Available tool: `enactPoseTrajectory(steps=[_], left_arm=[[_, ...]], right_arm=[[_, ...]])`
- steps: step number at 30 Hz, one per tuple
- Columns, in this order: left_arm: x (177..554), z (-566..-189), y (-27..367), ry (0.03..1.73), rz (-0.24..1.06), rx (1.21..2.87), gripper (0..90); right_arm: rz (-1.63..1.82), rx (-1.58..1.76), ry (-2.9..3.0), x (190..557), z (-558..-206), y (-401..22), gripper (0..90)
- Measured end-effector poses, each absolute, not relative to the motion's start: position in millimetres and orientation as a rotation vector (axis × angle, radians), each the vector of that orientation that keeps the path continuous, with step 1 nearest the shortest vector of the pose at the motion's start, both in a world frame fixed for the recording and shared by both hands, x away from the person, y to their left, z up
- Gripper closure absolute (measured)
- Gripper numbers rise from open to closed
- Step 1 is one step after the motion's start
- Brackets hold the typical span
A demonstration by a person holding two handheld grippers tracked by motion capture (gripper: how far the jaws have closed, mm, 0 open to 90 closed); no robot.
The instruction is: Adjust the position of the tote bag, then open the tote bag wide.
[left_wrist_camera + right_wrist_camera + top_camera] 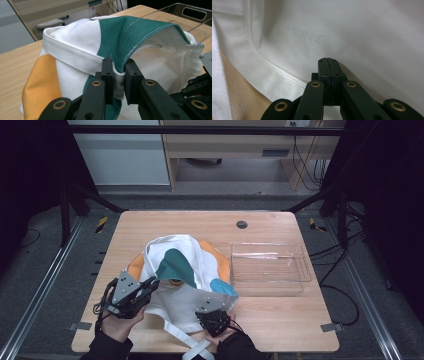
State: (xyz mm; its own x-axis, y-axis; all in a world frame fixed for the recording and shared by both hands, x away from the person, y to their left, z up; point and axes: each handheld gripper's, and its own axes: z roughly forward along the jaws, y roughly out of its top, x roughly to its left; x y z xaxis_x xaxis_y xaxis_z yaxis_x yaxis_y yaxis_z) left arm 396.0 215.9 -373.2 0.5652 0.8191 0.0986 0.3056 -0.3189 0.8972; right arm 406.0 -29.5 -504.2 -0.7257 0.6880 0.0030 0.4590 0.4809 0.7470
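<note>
Left gripper view has the left claw (117, 75) clamped on the white hem of the tote bag (82, 42), lifting its mouth open above the desk (150, 222); the right claw (328, 61), jaws together, presses the fabric flat.

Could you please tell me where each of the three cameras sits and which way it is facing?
High view: above the person's side, facing forward and down on the table; forearms and both grippers show.
Left gripper view: rides the left gripper, facing the pinched bag hem; black jaws show.
Right gripper view: rides the right gripper, jaws shut, facing white cloth.
All three share the bag.
</note>
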Motion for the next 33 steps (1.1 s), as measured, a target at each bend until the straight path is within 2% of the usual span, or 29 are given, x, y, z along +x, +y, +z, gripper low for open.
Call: enactPoseTrajectory(steps=[33], left_arm=[[405,-343,228,0.919,0.718,1.769,80.7]], right_arm=[[1.085,0.940,2.416,403,-506,-28,90.0]])
